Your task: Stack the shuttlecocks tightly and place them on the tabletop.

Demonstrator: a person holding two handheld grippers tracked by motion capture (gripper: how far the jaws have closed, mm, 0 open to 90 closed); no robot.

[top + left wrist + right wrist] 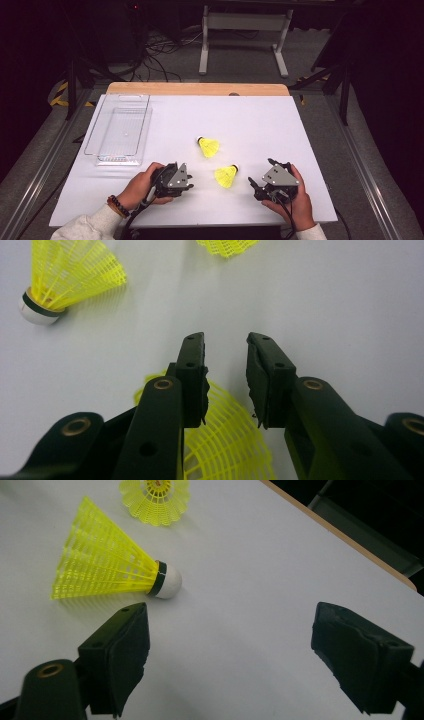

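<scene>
Left claw (187, 181) low on white table (260, 120), jaws only slightly apart, pinching nothing; yellow skirt peeking under them in left gripper view, can't tell whose. Right claw (256, 190) spread wide, aimed at near shuttlecock (226, 175) lying on side mid-frame, cork toward me, probably easiest grab. Second shuttlecock (208, 146) just above. Clear bin (120, 131) upper left, likely drop spot.
</scene>
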